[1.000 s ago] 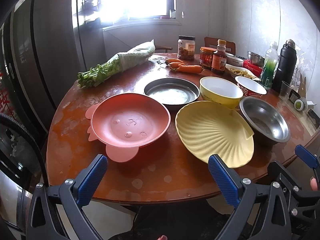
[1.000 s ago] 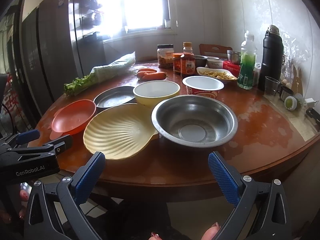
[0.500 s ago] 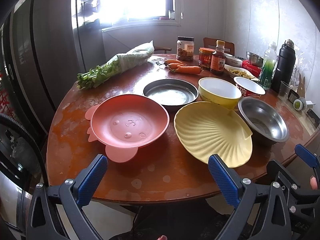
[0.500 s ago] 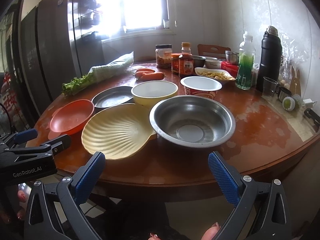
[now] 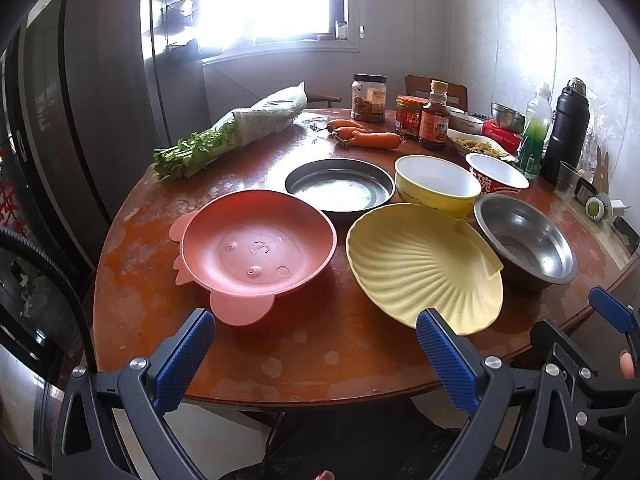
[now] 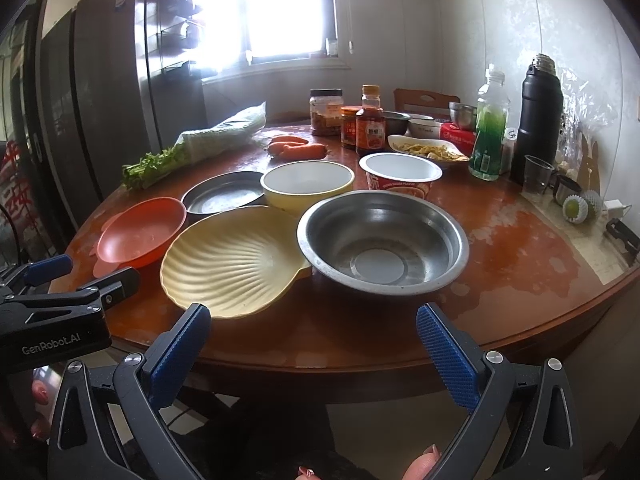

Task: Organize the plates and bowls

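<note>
1. Pink plate (image 5: 256,256) with small ears at the near left of the round table (image 5: 280,360), empty, only raised marks on its bottom.
2. Just right of it, shell-shaped yellow plate (image 5: 420,264), empty, its right edge touching the steel bowl (image 6: 384,236), also empty.
3. Behind these, in a row: dark metal plate (image 5: 340,188) with nothing visible in it besides glare, yellow bowl (image 6: 308,184) with white inside, empty, and red paper noodle cup (image 6: 400,178), open and empty.
4. Further back, carrots (image 5: 368,138), bagged greens (image 5: 236,132), one jar (image 5: 368,98), sauce bottle (image 5: 434,120), shallow dish with yellowish food (image 6: 428,150), green drink bottle (image 6: 488,124), black flask (image 6: 538,116), clear plastic cup (image 6: 536,174).
5. Left gripper (image 5: 316,356) held before the near table edge, low, jaws wide apart, nothing between them.
6. Right gripper (image 6: 316,352) likewise before the edge, facing the steel bowl, jaws wide apart and holding nothing.
</note>
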A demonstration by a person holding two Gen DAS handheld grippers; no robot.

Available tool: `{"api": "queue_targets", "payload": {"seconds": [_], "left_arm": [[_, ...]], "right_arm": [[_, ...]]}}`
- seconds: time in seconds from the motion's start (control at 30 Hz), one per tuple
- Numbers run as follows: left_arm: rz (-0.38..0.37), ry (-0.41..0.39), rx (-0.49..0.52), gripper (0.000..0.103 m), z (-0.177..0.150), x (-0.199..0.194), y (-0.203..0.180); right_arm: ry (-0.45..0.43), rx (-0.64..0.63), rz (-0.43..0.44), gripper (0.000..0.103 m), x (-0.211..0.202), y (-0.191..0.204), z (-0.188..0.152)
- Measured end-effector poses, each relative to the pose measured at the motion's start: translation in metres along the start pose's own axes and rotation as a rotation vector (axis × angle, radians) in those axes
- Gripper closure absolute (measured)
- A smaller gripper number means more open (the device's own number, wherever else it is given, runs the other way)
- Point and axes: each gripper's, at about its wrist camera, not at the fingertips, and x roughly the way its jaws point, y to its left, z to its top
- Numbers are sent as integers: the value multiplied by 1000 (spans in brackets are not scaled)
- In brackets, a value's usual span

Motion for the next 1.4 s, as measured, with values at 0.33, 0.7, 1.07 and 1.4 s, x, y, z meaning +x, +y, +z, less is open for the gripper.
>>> {"api": "queue_targets", "payload": {"seconds": [0.33, 0.7, 1.07, 1.4], "left_arm": [[-10, -8, -13, 1, 2, -4, 3], [7, -34, -99, 1, 12, -6, 48], [104, -14, -210, 1, 19, 7, 136], [66, 44, -192, 1, 33, 40, 159]], "right_arm": [[-14, 6, 15, 0, -2, 1, 3], [-49, -39, 93, 0, -1, 31, 28], [-6, -112, 172, 0, 29, 88, 62], [100, -185, 232, 0, 76, 134, 74]]}}
